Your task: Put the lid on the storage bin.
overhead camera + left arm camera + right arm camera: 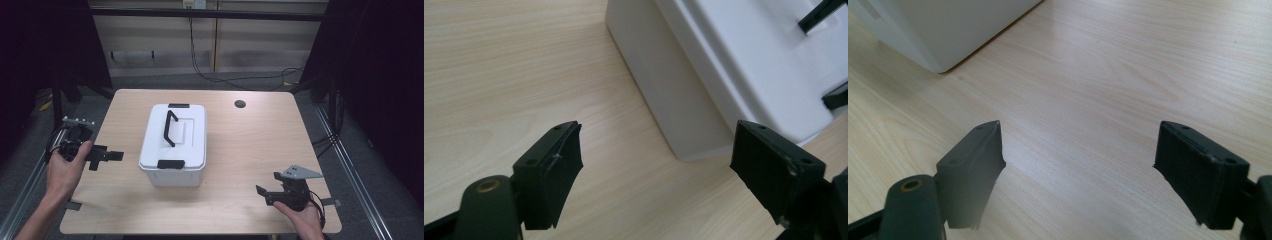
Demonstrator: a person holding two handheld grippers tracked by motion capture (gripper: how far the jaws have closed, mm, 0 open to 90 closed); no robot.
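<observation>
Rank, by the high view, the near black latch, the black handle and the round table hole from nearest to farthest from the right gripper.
From the right gripper, at the table's near right:
1. Near black latch, on the white box's near edge.
2. Black handle, on top of the lid.
3. Round table hole, near the far edge.

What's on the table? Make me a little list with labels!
box: white box with lid on, middle of the table
handle: black handle lying flat on the lid
latches: black, one at each end of the lid
left gripper: open, left of the box, not touching it
right gripper: open, near the table's right front, apart from the box
</observation>
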